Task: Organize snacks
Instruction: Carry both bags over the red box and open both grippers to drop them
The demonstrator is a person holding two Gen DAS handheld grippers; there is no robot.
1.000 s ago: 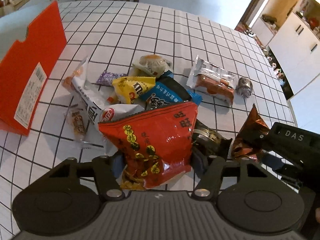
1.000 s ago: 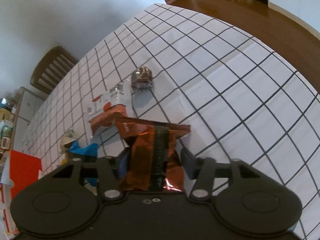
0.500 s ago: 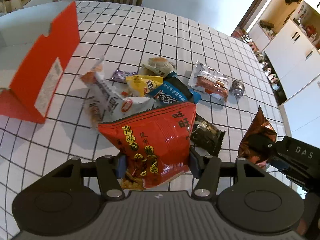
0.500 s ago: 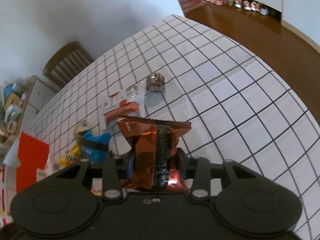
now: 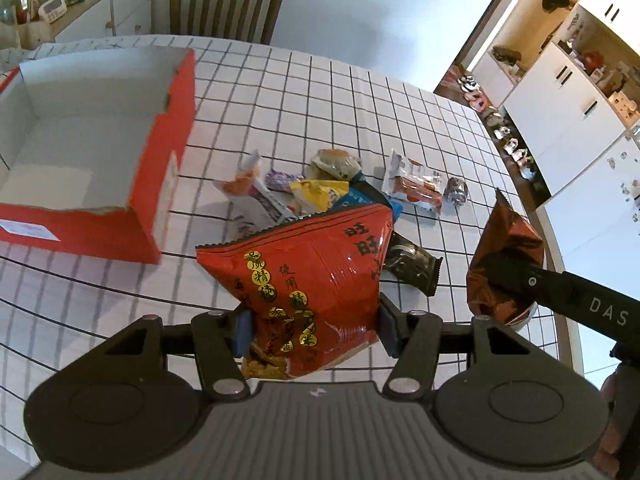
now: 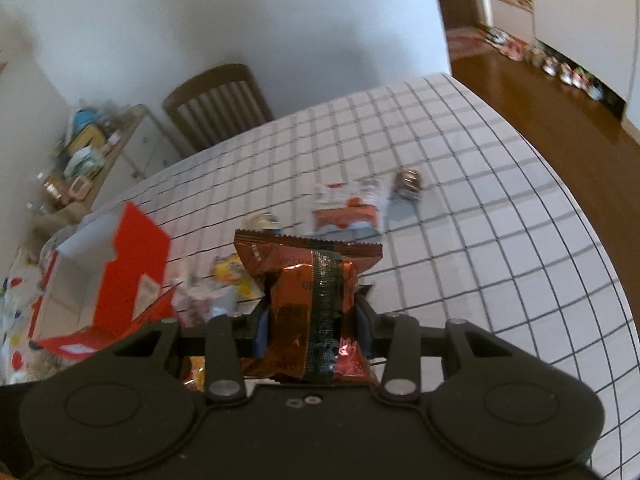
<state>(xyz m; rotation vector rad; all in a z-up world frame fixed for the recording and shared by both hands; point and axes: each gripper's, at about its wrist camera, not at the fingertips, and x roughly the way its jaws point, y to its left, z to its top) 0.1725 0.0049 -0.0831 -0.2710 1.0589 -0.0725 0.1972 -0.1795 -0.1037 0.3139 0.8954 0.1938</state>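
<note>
My left gripper is shut on a large red snack bag with gold characters, held up above the checked tablecloth. My right gripper is shut on a copper-brown Oreo packet, also lifted off the table; the same Oreo packet shows at the right of the left wrist view. An open red box with a white inside stands at the left; the red box also appears in the right wrist view. Several loose snacks lie in a pile beyond the red bag.
A red-and-white packet and a small round wrapped sweet lie to the right of the pile, a dark packet nearer me. A wooden chair stands at the table's far edge. The table's right edge drops to a wooden floor.
Both grippers rose with their bags. The red box's open inside came into the left wrist view. The right gripper rolled and tightened on the Oreo packet.
</note>
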